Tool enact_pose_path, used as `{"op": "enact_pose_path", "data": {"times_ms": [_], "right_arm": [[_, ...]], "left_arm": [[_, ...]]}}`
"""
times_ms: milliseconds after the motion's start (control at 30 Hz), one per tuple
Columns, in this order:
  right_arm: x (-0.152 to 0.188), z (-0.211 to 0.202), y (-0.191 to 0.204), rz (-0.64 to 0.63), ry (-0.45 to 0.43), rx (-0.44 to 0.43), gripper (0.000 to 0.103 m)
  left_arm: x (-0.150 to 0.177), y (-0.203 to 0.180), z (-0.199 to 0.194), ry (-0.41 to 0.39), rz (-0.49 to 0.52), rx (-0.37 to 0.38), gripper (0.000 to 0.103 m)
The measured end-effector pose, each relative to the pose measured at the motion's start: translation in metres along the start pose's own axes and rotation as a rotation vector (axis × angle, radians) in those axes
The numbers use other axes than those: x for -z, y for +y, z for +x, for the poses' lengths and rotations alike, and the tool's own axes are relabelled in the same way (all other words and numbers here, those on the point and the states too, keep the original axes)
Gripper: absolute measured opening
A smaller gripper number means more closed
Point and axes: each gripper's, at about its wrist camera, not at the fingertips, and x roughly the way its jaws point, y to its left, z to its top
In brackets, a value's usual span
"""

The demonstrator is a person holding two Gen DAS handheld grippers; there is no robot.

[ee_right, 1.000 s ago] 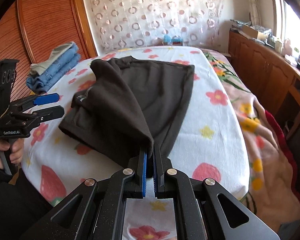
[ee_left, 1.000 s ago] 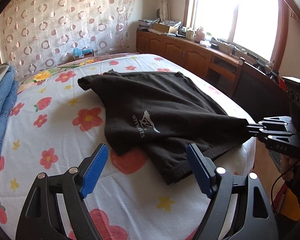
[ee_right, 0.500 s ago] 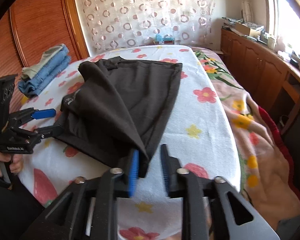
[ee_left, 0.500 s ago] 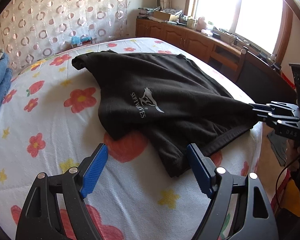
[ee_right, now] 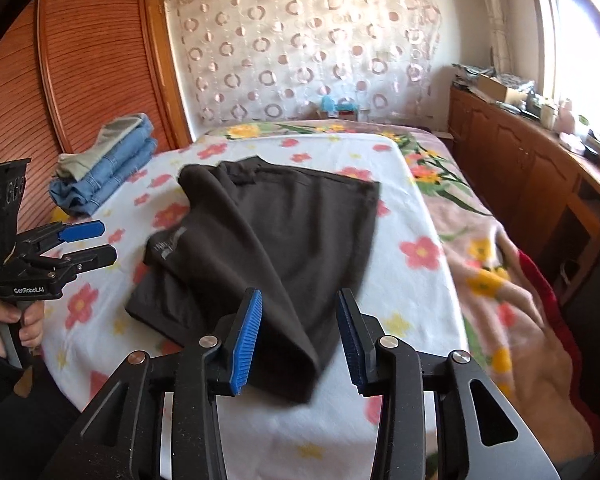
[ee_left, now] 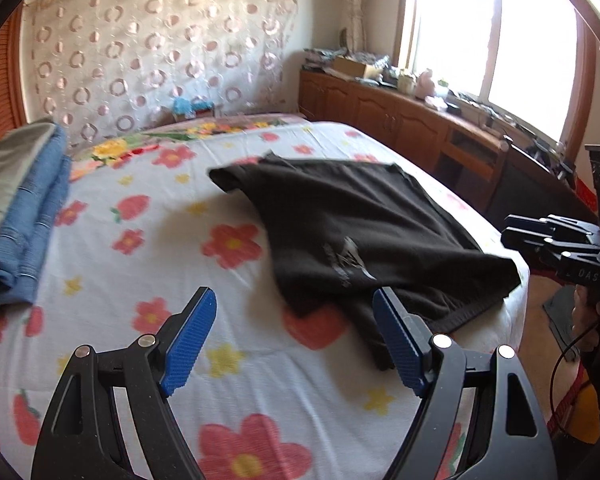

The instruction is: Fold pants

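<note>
Dark brown pants (ee_left: 356, 224) with a pale printed logo lie folded over on the flowered bed sheet (ee_left: 148, 240); they also show in the right wrist view (ee_right: 268, 240). My left gripper (ee_left: 296, 336) is open and empty, just above the sheet at the pants' near-left corner. My right gripper (ee_right: 298, 332) is open, with the pants' near corner lying between its blue pads, not held. Each gripper shows in the other's view: the right one (ee_left: 540, 232) at the bed's right edge, the left one (ee_right: 84, 244) at the left.
A stack of folded jeans (ee_left: 24, 208) lies at the bed's left side, also in the right wrist view (ee_right: 108, 164). A wooden cabinet (ee_left: 400, 128) with clutter runs under the window on the right. A patterned blanket (ee_right: 500, 264) hangs off the bed's right side.
My right gripper has opened and let go of the pants' corner, which dropped onto the bed. My left gripper stayed open and shifted slightly.
</note>
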Motion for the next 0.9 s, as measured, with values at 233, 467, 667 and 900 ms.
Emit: {"op": "enact_pose_path", "data": {"times_ms": [233, 467, 667, 900], "right_arm": [[-0.019, 0.041, 0.031, -0.075, 0.009, -0.089, 0.040], [-0.037, 0.084, 0.052, -0.101, 0.044, -0.197, 0.040], [-0.051, 0.110, 0.074, -0.171, 0.083, -0.246, 0.040], [-0.059, 0.134, 0.093, -0.254, 0.142, -0.268, 0.040]], "left_arm": [[-0.008, 0.019, -0.019, -0.053, -0.027, -0.036, 0.081], [-0.011, 0.038, -0.039, -0.098, -0.051, -0.069, 0.081], [-0.012, 0.048, -0.043, -0.113, -0.070, -0.084, 0.081], [-0.009, 0.059, -0.046, -0.118, -0.092, -0.094, 0.081]]}}
